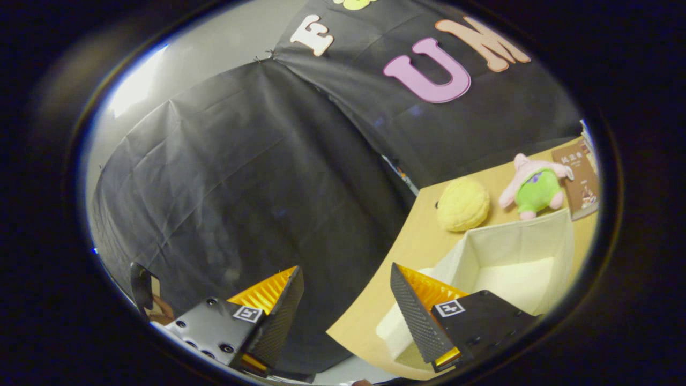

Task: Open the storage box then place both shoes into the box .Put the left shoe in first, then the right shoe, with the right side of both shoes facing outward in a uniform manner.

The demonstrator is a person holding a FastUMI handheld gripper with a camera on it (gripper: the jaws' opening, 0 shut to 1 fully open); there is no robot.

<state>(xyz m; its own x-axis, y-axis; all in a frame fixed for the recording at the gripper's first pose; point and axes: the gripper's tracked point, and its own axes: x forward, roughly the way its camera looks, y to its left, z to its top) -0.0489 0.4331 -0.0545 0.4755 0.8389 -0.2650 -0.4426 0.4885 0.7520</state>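
My gripper (345, 276) is open, its two fingers spread wide with nothing between them, and it is tilted hard over the table's corner. The cream fabric storage box (528, 238) stands open-topped on the wooden table, just beyond the right finger (412, 305), which overlaps its near corner. Its pale inside bottom shows, and I see nothing lying in it. The left finger (278, 305) hangs off the table, against the black cloth wall.
Past the box, a yellow plush ball (463, 204) and a pink-and-green plush toy (536, 187) lie on the wooden table (407, 252). A brown book (581, 179) lies beside the toy. The black cloth wall (257, 177) stands close beyond the table's edge.
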